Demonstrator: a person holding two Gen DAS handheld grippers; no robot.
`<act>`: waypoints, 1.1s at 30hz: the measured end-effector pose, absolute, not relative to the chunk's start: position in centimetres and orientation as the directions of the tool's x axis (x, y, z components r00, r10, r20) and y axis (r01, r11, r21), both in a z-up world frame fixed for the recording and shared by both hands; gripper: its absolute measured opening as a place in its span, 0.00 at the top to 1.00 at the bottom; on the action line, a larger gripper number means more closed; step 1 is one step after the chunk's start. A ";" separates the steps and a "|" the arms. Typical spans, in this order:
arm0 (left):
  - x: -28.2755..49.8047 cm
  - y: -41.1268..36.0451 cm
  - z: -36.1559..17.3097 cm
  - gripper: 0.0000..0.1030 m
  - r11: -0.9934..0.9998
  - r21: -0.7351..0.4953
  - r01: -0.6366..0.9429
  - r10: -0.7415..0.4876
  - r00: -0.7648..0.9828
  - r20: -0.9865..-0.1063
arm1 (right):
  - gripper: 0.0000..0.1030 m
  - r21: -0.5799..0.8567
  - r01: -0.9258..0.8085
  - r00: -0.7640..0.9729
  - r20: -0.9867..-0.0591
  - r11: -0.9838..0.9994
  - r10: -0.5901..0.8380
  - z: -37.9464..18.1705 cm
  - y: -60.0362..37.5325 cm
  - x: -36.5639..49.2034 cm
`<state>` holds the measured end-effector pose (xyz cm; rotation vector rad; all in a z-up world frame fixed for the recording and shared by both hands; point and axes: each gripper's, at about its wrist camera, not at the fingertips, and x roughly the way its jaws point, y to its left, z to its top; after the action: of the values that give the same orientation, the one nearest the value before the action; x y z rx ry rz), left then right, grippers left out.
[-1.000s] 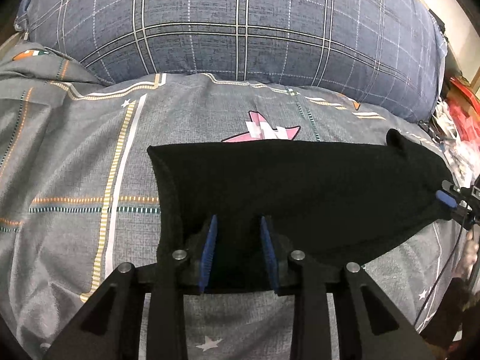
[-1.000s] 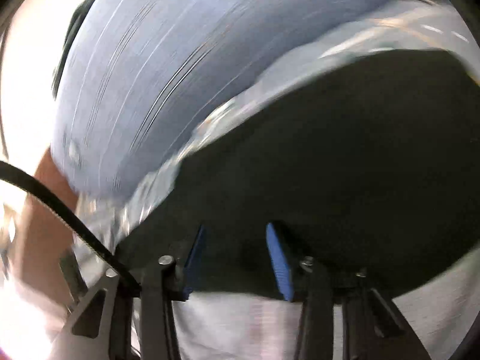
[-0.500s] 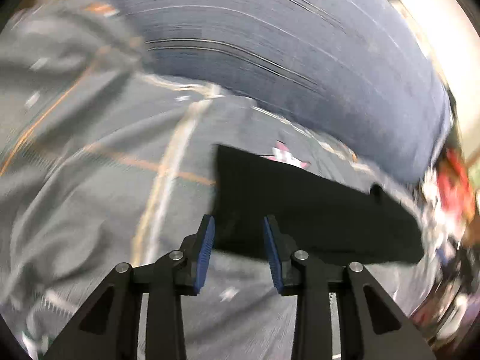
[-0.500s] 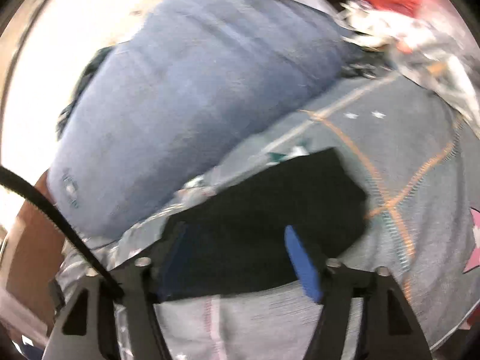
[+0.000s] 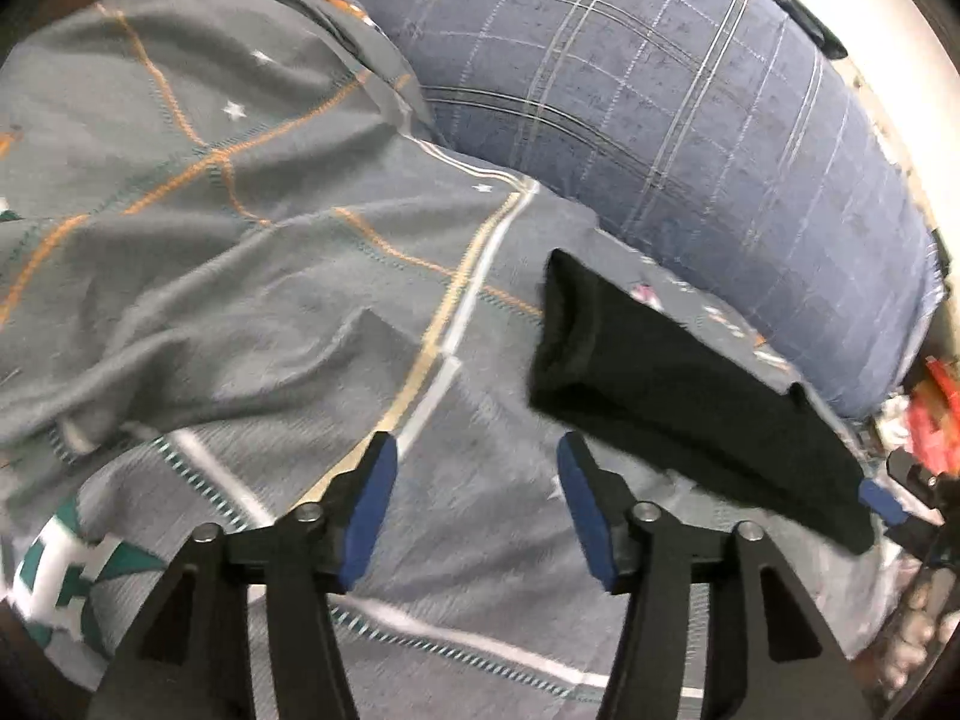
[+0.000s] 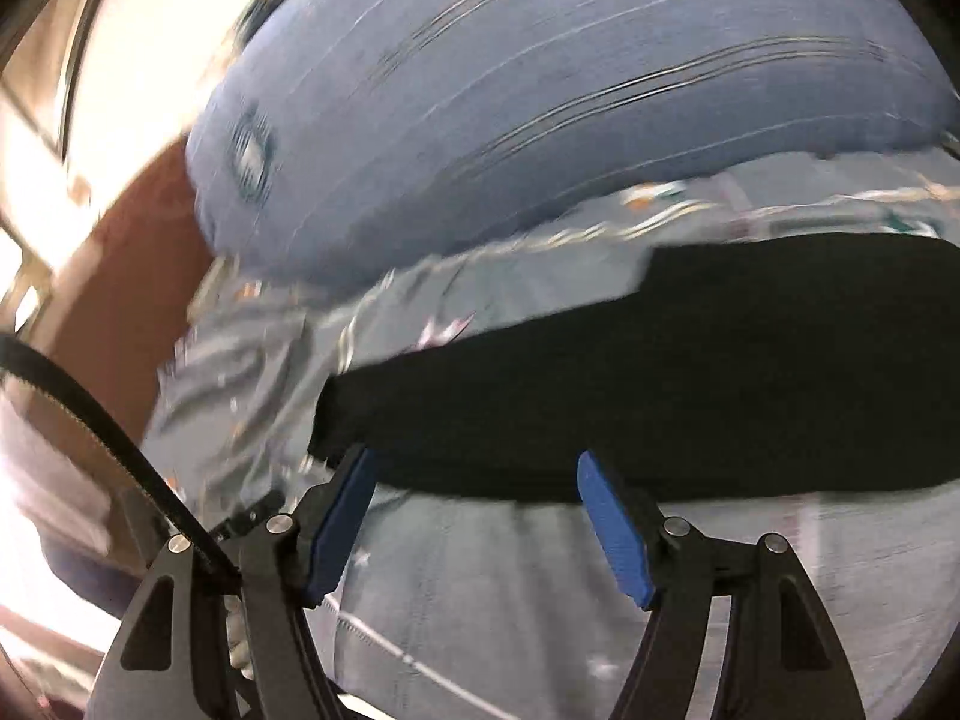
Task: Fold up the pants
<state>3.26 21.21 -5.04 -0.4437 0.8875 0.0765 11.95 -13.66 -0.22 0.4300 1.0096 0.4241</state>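
Left gripper (image 5: 474, 510): jaws opening, nothing between them, only bedsheet (image 5: 258, 276) under the gap; black pants (image 5: 678, 402) lie just off its right finger, not touched.
Right gripper (image 6: 474, 516): released, jaws wide; near edge of pants (image 6: 690, 390) sits just past the fingertips, pads not pressing on it.
Pants: folded into a long flat band on the bed, lying along the blue checked pillow (image 5: 678, 138), near it, sheet showing between.
Pants edges: left end open and slightly lifted; far right corner close to the right gripper's blue pad (image 5: 882, 501).
Free room: rumpled sheet left of pants is open; clutter (image 5: 930, 414) at right end.
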 end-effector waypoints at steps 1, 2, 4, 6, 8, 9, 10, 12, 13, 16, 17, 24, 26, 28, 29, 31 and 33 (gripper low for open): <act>2.9 21.2 -5.1 0.41 0.912 -0.322 -0.255 -0.090 0.641 -0.763 | 0.30 0.515 -0.152 0.460 -0.718 0.843 0.522 -0.4 -12.5 11.9; 2.6 21.2 -5.2 0.41 0.916 -0.307 -0.259 -0.071 0.649 -0.758 | 0.31 0.504 -0.163 0.455 -0.724 0.848 0.518 -0.8 -11.1 11.6; 2.0 21.5 -5.5 0.39 0.924 -0.277 -0.264 -0.032 0.669 -0.743 | 0.35 0.493 -0.158 0.462 -0.729 0.855 0.506 -1.5 -8.7 11.2; 1.5 22.1 -5.8 0.39 0.929 -0.249 -0.274 0.006 0.683 -0.730 | 0.36 0.496 -0.144 0.477 -0.723 0.856 0.499 -2.2 -6.9 10.7; 1.0 22.8 -6.4 0.38 0.931 -0.238 -0.278 0.021 0.689 -0.724 | 0.37 0.493 -0.130 0.483 -0.726 0.860 0.489 -2.5 -5.6 10.7; 1.0 23.1 -6.8 0.38 0.930 -0.239 -0.281 0.020 0.685 -0.728 | 0.37 0.485 -0.127 0.476 -0.735 0.865 0.482 -3.0 -4.7 10.6; 1.0 23.6 -7.2 0.38 0.926 -0.250 -0.282 0.007 0.677 -0.736 | 0.37 0.472 -0.128 0.468 -0.747 0.872 0.473 -3.3 -4.2 10.8; 1.3 24.3 -7.7 0.38 0.913 -0.282 -0.295 -0.019 0.660 -0.751 | 0.37 0.436 -0.135 0.461 -0.767 0.890 0.446 -3.5 -3.3 10.6; 1.3 24.5 -7.7 0.38 0.910 -0.287 -0.301 -0.019 0.660 -0.751 | 0.37 0.415 -0.138 0.464 -0.775 0.899 0.429 -3.6 -3.0 10.5; 1.2 24.4 -7.2 0.38 0.918 -0.265 -0.295 0.004 0.674 -0.738 | 0.37 0.380 -0.139 0.463 -0.791 0.914 0.399 -4.0 -2.1 10.5; 1.1 24.3 -7.0 0.38 0.921 -0.260 -0.289 0.006 0.680 -0.733 | 0.37 0.379 -0.138 0.461 -0.793 0.915 0.398 -4.1 -2.0 10.4; 0.0 23.0 -5.6 0.38 0.942 -0.241 -0.234 0.005 0.727 -0.687 | 0.41 0.369 -0.123 0.452 -0.806 0.921 0.383 -4.3 -1.0 10.3; -0.2 22.8 -5.4 0.38 0.942 -0.253 -0.219 -0.009 0.739 -0.674 | 0.41 0.364 -0.129 0.447 -0.809 0.922 0.382 -4.3 -0.7 10.1; -0.3 22.7 -5.3 0.38 0.943 -0.258 -0.211 -0.017 0.743 -0.669 | 0.41 0.360 -0.133 0.445 -0.811 0.924 0.380 -4.3 -0.6 9.9; -0.2 22.6 -5.3 0.38 0.943 -0.260 -0.208 -0.021 0.743 -0.669 | 0.41 0.358 -0.135 0.445 -0.811 0.924 0.379 -4.3 -0.6 9.8; -0.3 22.4 -5.4 0.38 0.941 -0.269 -0.205 -0.030 0.742 -0.670 | 0.41 0.356 -0.140 0.443 -0.812 0.924 0.380 -4.3 -0.5 9.7; -0.3 22.4 -5.5 0.38 0.938 -0.280 -0.203 -0.041 0.739 -0.672 | 0.41 0.356 -0.144 0.442 -0.812 0.923 0.382 -4.2 -0.5 9.5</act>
<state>-0.30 22.45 -5.48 -0.3491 0.7375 0.0909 9.52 -0.55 -4.24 0.2493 1.0663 0.3307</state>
